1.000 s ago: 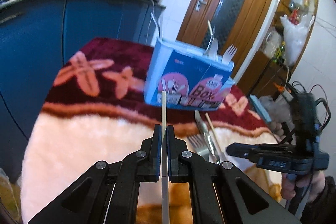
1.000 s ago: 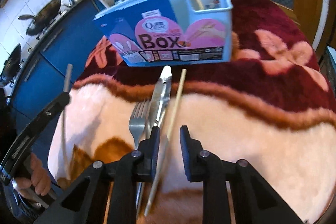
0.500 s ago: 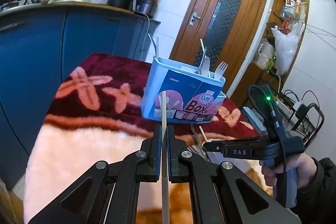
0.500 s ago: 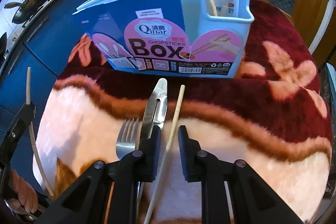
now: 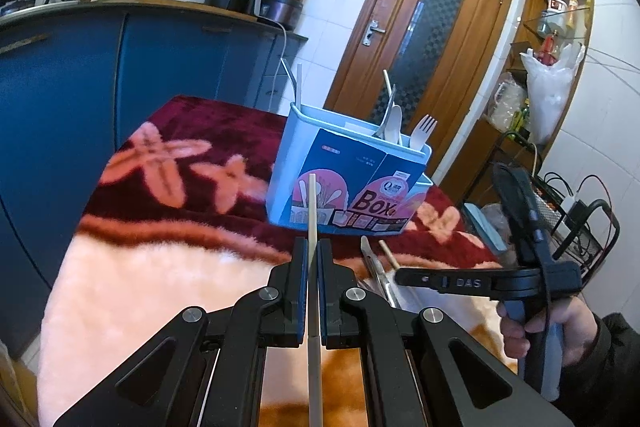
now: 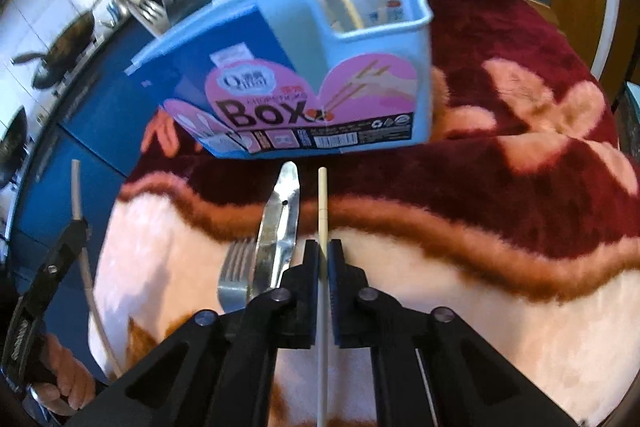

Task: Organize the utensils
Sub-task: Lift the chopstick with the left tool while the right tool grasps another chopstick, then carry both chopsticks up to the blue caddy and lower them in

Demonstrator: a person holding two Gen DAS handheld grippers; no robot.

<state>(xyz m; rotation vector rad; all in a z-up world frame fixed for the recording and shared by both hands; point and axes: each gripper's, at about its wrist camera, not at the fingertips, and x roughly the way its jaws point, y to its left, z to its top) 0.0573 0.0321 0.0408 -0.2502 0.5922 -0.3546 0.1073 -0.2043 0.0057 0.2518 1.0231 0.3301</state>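
Observation:
A light blue utensil box (image 5: 348,183) (image 6: 304,79) stands on a red and pink fleece blanket (image 5: 160,267), holding forks, spoons and a chopstick. My left gripper (image 5: 313,247) is shut on a pale chopstick (image 5: 312,211) and holds it above the blanket, short of the box; it also shows at the left of the right wrist view (image 6: 76,223). My right gripper (image 6: 323,247) is shut on a second chopstick (image 6: 322,195) just in front of the box. A metal knife (image 6: 280,219) and a fork (image 6: 236,275) lie on the blanket to its left.
A blue kitchen counter (image 5: 120,59) with a wok, a kettle and appliances runs behind the table. A wooden door (image 5: 424,59) and a shelf with bags (image 5: 548,99) stand at the right.
My right gripper has closed on the chopstick that lay between its fingers and shifted right of the knife. My left gripper has risen a little with its chopstick.

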